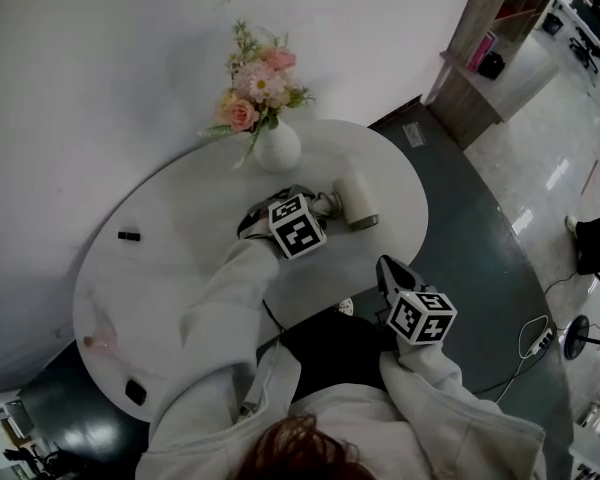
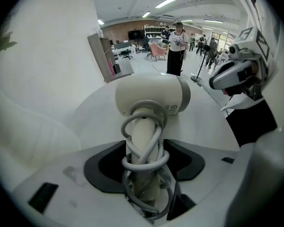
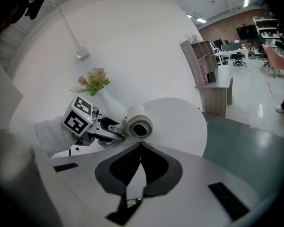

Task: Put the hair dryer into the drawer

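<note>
**Hair dryer on the desk, left claw at its handle**

From the head view I look down on an oval white desk against a white wall. A white vase of pink flowers stands at the far edge, and a small dark object lies well to the left. The hair dryer lies near the desk's middle, just in front of the vase, with my left claw at it. My right claw hangs off the near rim over dark green floor. A wooden shelf unit stands at the upper right.

In the left gripper view the jaws are closed onto the dryer's handle, pads against the grey cord coiled round it. The cream barrel rests on the desk beyond. Behind it a long open room runs back under strip lights, with a person standing there.

In the right gripper view the jaws meet at their tips with nothing between them. Past them I see the dryer's round end, the desk top and pale glossy tiles.
</note>
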Motion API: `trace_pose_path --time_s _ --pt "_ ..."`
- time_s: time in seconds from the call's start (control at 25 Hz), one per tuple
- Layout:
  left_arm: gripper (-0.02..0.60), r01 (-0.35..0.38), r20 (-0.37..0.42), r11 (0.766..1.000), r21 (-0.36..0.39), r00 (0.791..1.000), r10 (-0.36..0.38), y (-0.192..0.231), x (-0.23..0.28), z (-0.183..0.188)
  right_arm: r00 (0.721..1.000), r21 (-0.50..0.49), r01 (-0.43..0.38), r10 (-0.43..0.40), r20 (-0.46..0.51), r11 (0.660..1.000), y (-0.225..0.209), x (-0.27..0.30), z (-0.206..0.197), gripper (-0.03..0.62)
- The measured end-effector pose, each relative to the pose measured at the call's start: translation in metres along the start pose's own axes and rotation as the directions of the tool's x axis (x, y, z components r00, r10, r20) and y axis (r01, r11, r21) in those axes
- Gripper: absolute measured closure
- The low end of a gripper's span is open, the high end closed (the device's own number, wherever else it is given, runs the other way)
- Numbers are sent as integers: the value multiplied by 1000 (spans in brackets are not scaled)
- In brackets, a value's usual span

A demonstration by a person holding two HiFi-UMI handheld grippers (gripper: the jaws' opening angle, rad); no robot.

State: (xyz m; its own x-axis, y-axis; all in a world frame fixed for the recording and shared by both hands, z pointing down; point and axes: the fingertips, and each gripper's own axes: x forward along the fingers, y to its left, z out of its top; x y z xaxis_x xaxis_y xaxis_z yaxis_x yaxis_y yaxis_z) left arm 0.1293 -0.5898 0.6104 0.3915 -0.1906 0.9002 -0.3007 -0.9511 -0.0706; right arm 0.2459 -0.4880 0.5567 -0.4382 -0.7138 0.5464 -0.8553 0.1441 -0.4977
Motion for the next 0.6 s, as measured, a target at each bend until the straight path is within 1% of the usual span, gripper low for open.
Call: trace_pose_path --time_s 0.08,0.16,0.28,0.36,0.44,0.6 --pt "333 -46 28 999 14 999 45 -1 -2 0 1000 4 -4 4 4 1000 2 -1 -1 545" --pt "334 -108 58 994 16 993 107 0 -4 -1 1000 2 -7 7 10 1000 6 -2 -1 545" --pt "337 -219 112 976 -9 969 218 4 -8 -1 1000 0 -4 4 19 1000 8 -5 -1 545" --pt "338 -268 137 963 -34 953 270 8 -11 -1 1000 -1 -1 1 22 1000 8 -7 -1 545" --pt "341 -288 142 956 -56 946 293 9 -14 -2 1000 -1 1 -1 27 1000 9 -9 -2 545" --pt "342 -276 172 954 -114 941 292 3 -21 1 1000 -1 4 -4 30 1000 8 -13 -2 545"
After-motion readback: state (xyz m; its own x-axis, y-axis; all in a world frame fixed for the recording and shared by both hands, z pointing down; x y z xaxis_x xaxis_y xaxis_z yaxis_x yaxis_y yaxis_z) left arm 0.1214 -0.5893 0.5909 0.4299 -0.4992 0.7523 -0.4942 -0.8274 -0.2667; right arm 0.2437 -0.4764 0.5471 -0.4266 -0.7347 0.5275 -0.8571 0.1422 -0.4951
